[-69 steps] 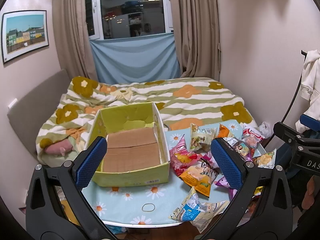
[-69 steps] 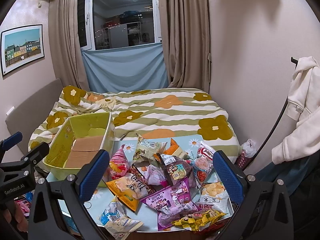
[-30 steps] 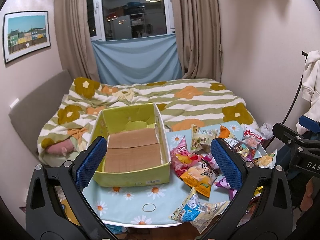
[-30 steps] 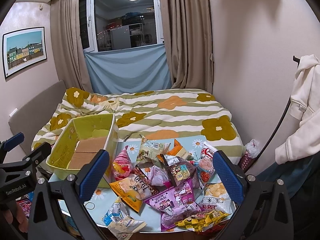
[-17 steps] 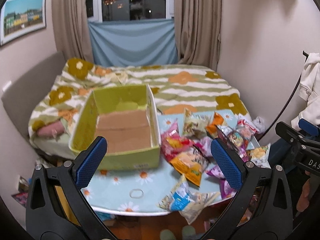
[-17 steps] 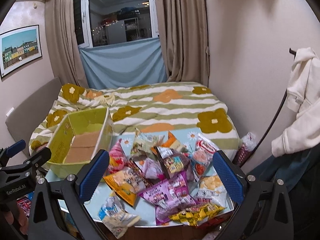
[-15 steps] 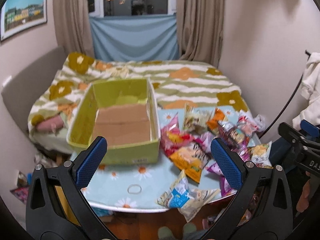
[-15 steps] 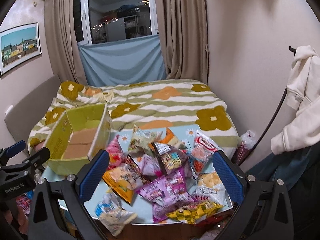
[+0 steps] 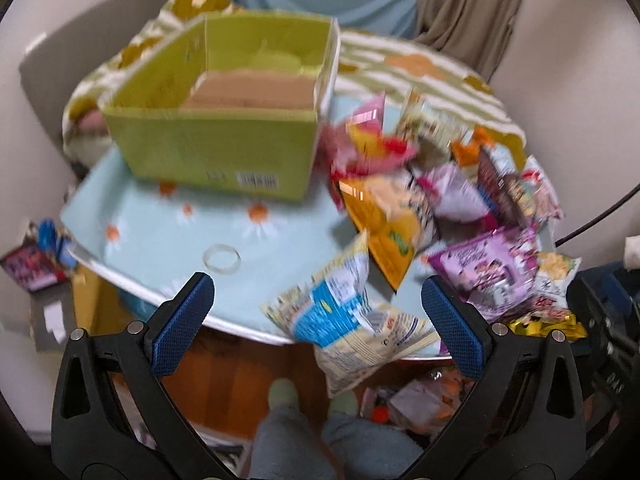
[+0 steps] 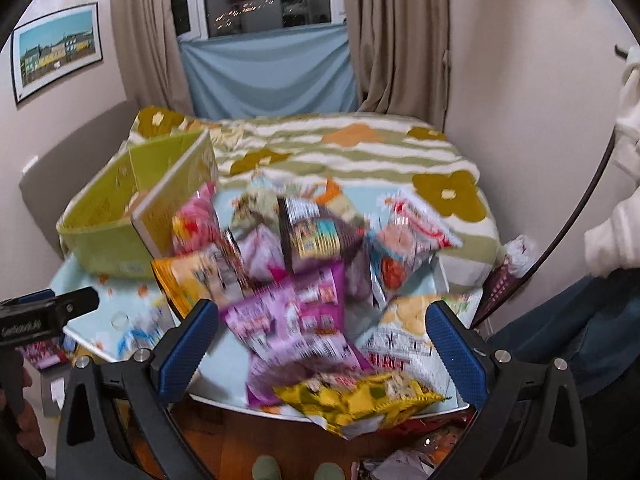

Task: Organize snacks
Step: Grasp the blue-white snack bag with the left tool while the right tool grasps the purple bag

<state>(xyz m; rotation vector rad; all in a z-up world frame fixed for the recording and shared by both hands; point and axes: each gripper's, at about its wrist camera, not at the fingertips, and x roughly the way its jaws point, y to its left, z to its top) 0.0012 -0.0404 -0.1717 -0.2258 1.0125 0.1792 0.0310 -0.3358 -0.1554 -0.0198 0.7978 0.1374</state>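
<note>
Below the left claw [image 9: 316, 312], whose jaws are spread wide and hold nothing, a blue-and-white snack packet [image 9: 340, 320] is seen hanging over the near edge of the surface [image 9: 160, 236], between the 2 blue pads. Just beyond it an orange packet [image 9: 384, 220] is laid, with a heap of pink and purple packets to its right. The green box [image 9: 216, 120] is set at the far left of the surface, well apart from the claw, its cardboard floor bare. A clear ring [image 9: 222, 258] is seen on the daisy-print cloth before the box.

The right claw [image 10: 322, 340] is likewise released and empty. A purple packet [image 10: 296, 320] is framed between its pads, with a yellow packet [image 10: 352, 396] overhanging the near edge just below. Both views are blurred, so print on the packets cannot be read. A bed [image 10: 360, 152] with a flowered cover is seen behind the surface.
</note>
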